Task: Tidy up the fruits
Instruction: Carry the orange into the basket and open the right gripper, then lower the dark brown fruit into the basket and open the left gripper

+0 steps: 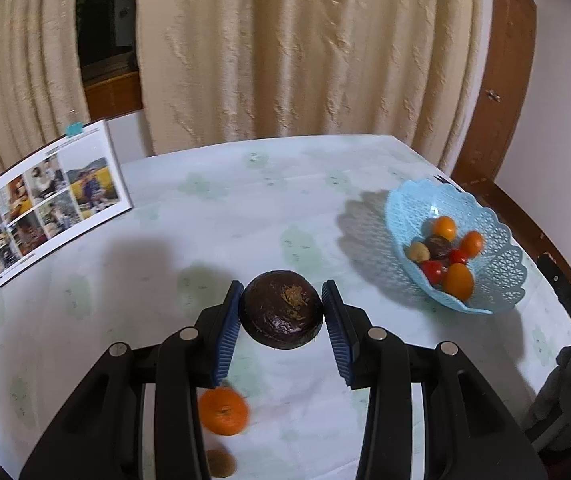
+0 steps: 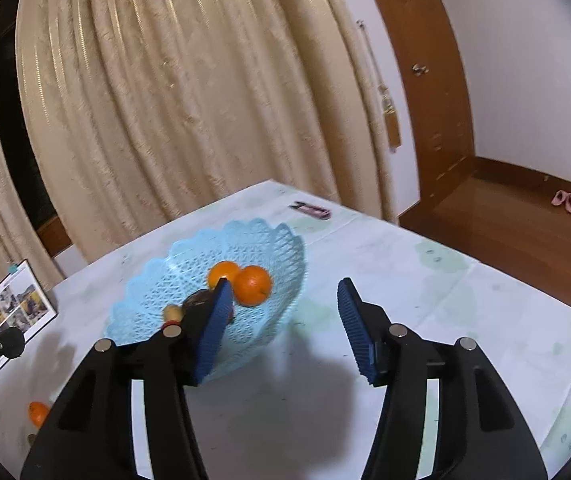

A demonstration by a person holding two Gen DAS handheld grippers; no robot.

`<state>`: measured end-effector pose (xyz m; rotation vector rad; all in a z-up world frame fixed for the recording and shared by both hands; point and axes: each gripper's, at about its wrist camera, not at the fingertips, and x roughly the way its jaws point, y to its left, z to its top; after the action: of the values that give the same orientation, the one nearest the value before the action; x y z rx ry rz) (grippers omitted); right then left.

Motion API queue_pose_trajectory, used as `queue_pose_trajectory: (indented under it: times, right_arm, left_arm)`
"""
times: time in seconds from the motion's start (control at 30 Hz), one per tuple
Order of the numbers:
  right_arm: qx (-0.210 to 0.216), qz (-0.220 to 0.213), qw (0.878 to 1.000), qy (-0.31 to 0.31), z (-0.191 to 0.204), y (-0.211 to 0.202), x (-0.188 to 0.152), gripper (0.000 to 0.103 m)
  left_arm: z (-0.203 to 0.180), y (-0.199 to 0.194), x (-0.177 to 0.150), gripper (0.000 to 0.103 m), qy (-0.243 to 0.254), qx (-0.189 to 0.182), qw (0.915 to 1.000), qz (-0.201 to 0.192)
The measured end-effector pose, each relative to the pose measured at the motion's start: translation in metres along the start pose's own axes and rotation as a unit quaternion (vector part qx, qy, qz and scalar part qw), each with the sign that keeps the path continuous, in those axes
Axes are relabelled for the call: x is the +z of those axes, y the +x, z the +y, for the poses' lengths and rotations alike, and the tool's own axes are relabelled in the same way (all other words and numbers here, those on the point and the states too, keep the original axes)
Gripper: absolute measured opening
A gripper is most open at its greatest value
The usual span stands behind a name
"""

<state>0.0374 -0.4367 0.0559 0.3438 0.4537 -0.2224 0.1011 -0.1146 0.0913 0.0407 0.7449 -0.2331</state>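
Blue-padded left gripper [image 1: 282, 308] clamps a dark brown round fruit [image 1: 281, 309] above the table [image 1: 213, 216], well left of the light blue basket [image 1: 497, 276]. Right gripper [image 2: 283, 308] hangs with jaws apart and nothing between them, its left pad over that basket's rim. Oranges [image 2: 251, 285] lie inside the basket; another orange [image 1: 224, 411] sits on the table below the held fruit. A photo card [image 1: 45, 204] stands far left of the basket.

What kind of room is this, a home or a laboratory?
Most likely a room in a home, perhaps a dining area. A table with a pale patterned cloth stands before long cream curtains, a photo calendar stands on it, and a blue plastic fruit basket holds small fruits.
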Motion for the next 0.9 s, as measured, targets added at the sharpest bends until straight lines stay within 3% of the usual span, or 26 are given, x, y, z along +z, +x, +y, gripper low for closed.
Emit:
queue_pose_trajectory:
  times: [0.2,0.6,0.9]
  right_arm:
    - [-0.008,-0.021,1.0,0.012,-0.006,-0.005,-0.003,0.063]
    - [-0.012,-0.039,0.998,0.037,-0.015,-0.012,-0.002,0.063]
    - [-0.023,-0.048,0.997,0.051,-0.021,-0.015,-0.001,0.064]
  left_arm:
    - [-0.037,0.011,0.009,0.041,0.025,-0.029,0.9992,0.009]
    - [-0.105,0.038,0.019,0.041,0.063,-0.082,0.9941,0.03]
    - [-0.16,0.053,0.021,0.041,0.087,-0.144,0.9848,0.041]
